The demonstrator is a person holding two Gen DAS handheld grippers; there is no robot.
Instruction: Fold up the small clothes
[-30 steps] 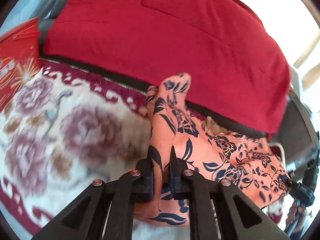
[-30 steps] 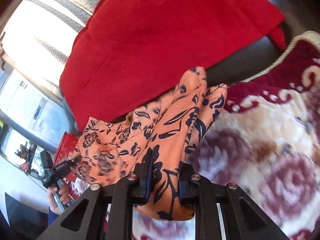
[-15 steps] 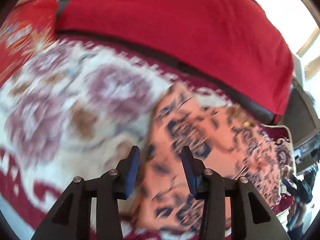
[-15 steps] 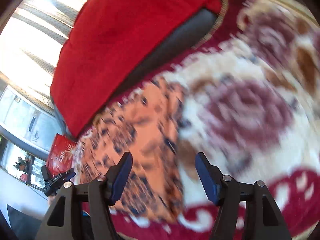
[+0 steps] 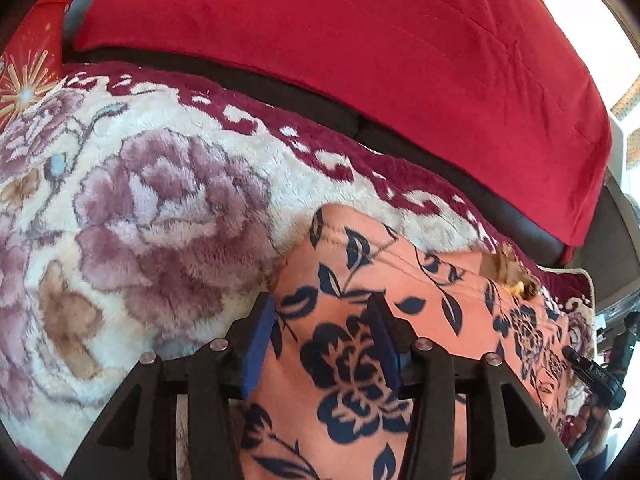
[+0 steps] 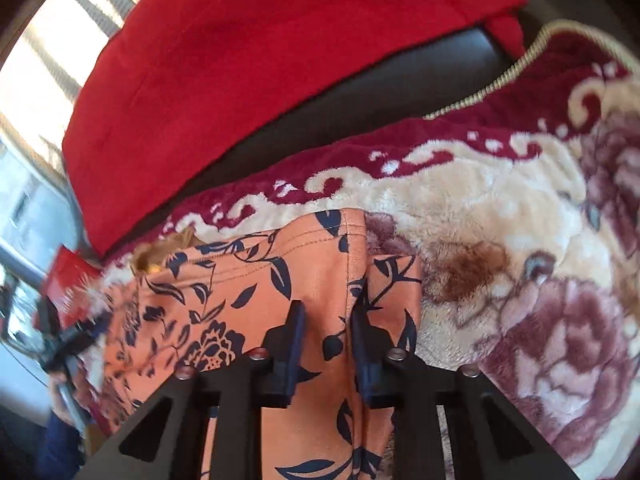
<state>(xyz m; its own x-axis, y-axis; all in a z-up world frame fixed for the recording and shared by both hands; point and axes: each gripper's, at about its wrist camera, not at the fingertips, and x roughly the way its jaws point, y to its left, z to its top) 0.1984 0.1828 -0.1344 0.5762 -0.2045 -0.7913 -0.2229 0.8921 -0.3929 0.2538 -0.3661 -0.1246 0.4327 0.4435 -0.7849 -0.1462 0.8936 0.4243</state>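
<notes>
Since a second ago both tools let go: the left tool [image 5: 320, 336] and right tool [image 6: 326, 344] gape empty over the orange floral garment [image 5: 360, 360], laid flat on the plush blanket [image 5: 160, 208] for folding.

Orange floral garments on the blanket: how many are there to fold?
1. The orange floral garment lies on the floral blanket, under both open hand-held grippers. More could be hidden beneath it.
</notes>
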